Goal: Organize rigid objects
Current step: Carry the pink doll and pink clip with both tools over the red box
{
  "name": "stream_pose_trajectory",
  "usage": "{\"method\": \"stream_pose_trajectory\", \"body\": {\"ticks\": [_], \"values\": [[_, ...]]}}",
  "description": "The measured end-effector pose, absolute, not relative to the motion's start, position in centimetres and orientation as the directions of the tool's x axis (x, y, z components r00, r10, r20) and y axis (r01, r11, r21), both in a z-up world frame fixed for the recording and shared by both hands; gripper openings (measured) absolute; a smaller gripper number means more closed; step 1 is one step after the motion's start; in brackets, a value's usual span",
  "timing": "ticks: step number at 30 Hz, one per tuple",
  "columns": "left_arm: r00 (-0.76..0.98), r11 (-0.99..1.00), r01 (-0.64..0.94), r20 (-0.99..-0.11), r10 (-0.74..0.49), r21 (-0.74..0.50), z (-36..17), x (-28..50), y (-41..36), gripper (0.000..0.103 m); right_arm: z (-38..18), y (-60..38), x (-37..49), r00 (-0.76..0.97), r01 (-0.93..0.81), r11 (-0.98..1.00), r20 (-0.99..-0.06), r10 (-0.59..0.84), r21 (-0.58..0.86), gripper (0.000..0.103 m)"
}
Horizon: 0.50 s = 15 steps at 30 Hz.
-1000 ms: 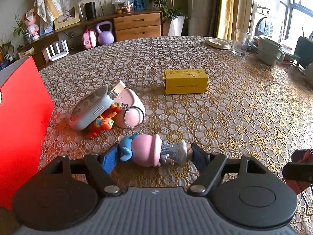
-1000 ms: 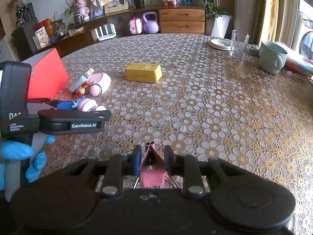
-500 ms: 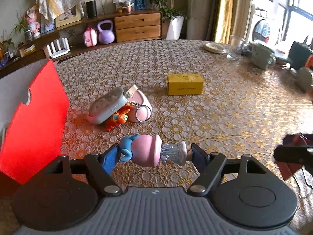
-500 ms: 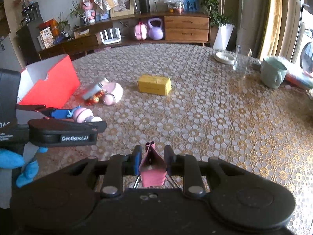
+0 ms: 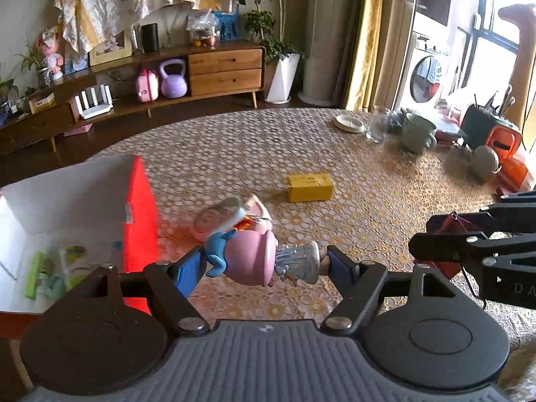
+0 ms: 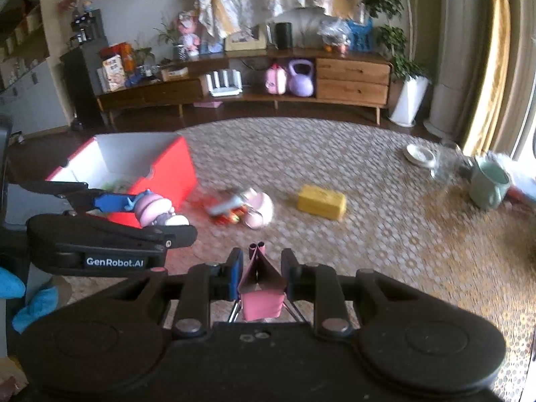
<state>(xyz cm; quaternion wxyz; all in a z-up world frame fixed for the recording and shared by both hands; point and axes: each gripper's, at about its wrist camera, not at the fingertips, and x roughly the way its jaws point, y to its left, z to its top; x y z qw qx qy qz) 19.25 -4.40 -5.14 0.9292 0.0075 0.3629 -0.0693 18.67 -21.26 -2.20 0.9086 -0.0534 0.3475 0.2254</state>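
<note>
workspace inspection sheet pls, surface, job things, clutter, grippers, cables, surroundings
Surface: round table under a gold floral lace cloth.
Job's things: red box, open, white inside, small items in it; yellow box; pile of pink case and small toys beside the red box.
Clutter: saucer, glass, green mug at the far edge.
Grippers: left gripper shut on a pink-hatted figurine, held sideways; right gripper shut on a pink binder clip.
Cables: nothing seen.
Surroundings: wooden sideboard, purple kettlebell, potted plant, washing machine.
</note>
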Motion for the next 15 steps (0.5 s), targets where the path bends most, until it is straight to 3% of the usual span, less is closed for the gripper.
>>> {"method": "stream_pose_trajectory", "body": {"ticks": [15], "values": [[0.762, 0.999, 0.041, -0.646, -0.043, -0.019, -0.5, 16.4, 5.6, 0.077, 1.7, -10.9, 18.0, 0.648, -0.577, 0.817, -0.612, 0.452, -0.007, 0.023]]}}
